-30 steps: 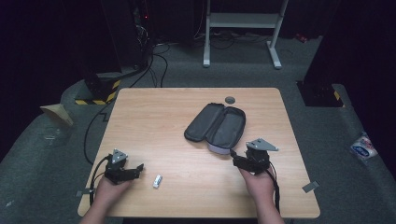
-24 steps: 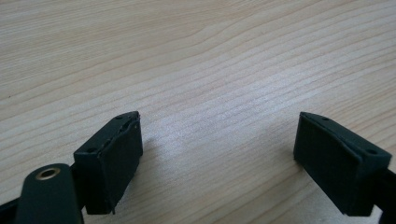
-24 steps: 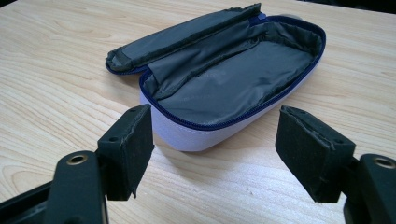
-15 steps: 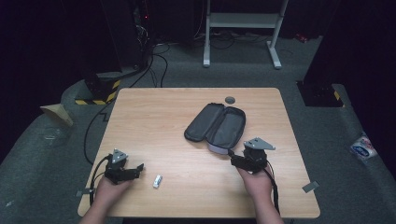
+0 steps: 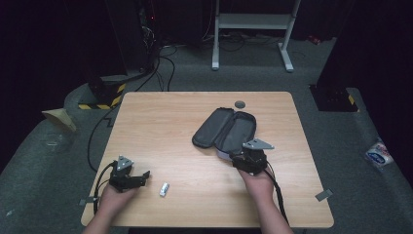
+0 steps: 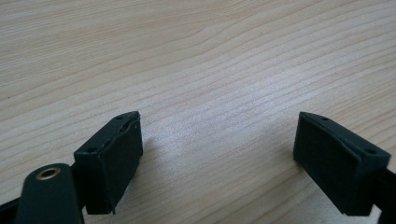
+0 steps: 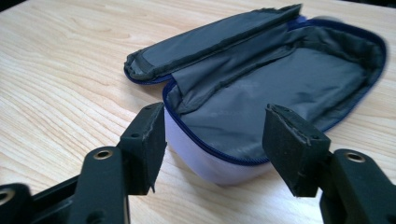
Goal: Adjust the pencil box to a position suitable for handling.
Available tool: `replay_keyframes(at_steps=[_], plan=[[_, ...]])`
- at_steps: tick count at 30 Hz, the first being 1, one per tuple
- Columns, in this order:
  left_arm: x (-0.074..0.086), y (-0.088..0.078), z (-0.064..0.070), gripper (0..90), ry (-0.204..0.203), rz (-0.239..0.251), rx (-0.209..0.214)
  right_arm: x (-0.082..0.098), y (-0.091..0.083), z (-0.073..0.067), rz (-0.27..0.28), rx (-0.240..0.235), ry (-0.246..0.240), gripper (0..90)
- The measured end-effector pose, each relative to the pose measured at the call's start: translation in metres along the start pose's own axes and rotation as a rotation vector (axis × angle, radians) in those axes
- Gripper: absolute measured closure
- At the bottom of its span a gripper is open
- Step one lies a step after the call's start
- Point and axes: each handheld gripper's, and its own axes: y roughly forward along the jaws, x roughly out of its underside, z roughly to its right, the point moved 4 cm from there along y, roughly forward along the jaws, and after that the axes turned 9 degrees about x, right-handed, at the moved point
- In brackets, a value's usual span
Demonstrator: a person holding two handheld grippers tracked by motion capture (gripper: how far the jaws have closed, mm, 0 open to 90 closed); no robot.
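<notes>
Right gripper [image 7: 212, 149], jaws just closing but apart, straddles pouch [image 7: 261, 93] near rim at 12 o'clock, to steady it. Left gripper [image 6: 219, 154] apart, idle on worktop [image 5: 170, 122].

no readable text, label, brand or number anywhere, blue-and-white packet [image 5: 378, 156] on the floor at 3 o'clock carries print too small to read
</notes>
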Motion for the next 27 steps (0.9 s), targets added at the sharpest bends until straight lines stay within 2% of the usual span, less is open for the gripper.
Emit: replay_keyframes(at_steps=[2,8,17,23,27], plan=[[0.000,0.000,0.000,16.0,0.000,0.000,0.001,0.000,0.002,-0.001,0.001,-0.003,-0.008,41.9],[0.000,0.000,0.000,16.1,0.001,0.000,0.001,0.005,0.015,-0.006,-0.046,-0.006,-0.023,49.1],[0.000,0.000,0.000,16.2,0.001,0.000,0.002,0.012,0.016,-0.011,-0.059,-0.029,-0.036,62.3],[0.000,0.000,0.001,16.3,0.000,0.001,0.004,0.018,0.012,-0.026,-0.043,-0.063,-0.043,66.5],[0.000,0.000,0.001,16.4,0.005,0.002,0.006,0.021,0.007,-0.043,-0.028,-0.089,-0.052,66.3]])
